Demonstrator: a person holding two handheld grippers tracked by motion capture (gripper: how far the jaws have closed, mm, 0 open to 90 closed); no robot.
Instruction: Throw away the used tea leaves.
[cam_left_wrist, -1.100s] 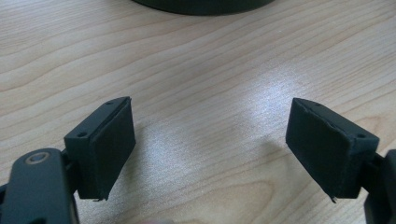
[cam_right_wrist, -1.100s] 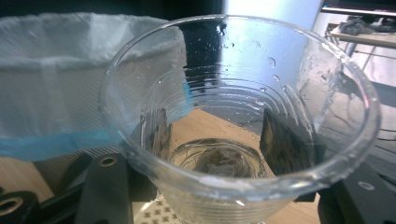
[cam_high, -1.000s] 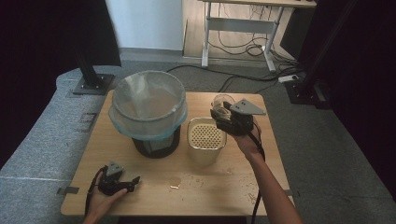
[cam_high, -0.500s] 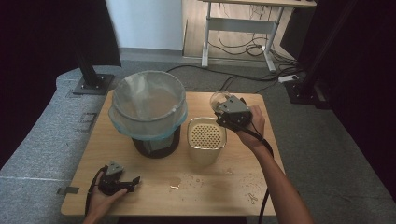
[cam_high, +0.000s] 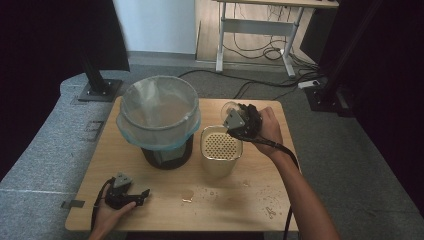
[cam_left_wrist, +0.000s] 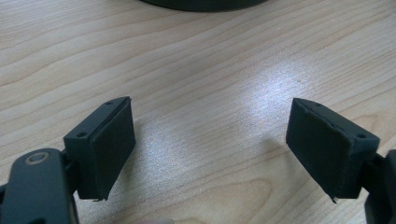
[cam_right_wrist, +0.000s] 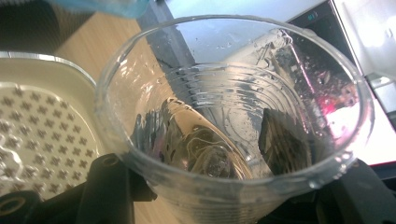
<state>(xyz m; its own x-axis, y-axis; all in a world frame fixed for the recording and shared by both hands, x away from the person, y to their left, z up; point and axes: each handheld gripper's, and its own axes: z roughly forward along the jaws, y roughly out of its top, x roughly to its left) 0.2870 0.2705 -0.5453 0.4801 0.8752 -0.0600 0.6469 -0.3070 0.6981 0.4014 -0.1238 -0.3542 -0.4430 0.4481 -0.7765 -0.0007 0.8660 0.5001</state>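
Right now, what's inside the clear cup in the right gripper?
The clear cup holds a little liquid pooled at its bottom, with droplets on the wall. The gripper's fingers show through it.

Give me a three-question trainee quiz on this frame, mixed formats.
1. True or false: the left gripper is open with nothing between its jaws.
2. What does the right gripper hold? A) clear cup B) spoon C) sponge
3. Fill in: the perforated container stands to the ___ of the lined bin in the high view.

Key: 1 true. 2 A, the clear cup. 3 right.
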